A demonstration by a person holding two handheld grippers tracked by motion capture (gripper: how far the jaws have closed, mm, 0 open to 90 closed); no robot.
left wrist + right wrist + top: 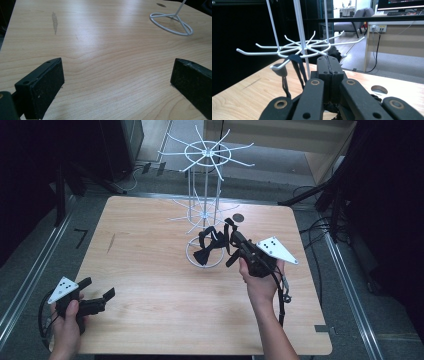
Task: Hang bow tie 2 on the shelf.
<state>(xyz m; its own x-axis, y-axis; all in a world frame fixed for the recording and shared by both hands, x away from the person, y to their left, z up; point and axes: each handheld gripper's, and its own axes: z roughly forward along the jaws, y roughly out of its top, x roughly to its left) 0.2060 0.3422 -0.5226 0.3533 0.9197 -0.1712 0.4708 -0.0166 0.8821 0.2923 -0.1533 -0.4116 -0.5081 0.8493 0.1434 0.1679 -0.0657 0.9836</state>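
A white wire rack [206,155] with two rings of hooks stands at the table's far middle. A black bow tie [206,249] hangs low by the rack's base ring [171,27], and its strap [297,65] loops over a hook [277,66] of the lower ring [304,47]. My right gripper [232,231] reaches in from the right, level with that ring. Its jaws are pressed together on the strap, and black fabric bulges just past their tips [329,58]. My left gripper [97,287] rests low at the table's near left, open, with bare wood between its pads [47,85].
The wooden table [150,270] has a round cable hole [238,218] behind the rack and a grey smear [54,22] at the left. Metal rails and dark stands flank the table. A loose cable [282,295] trails from the right gripper.
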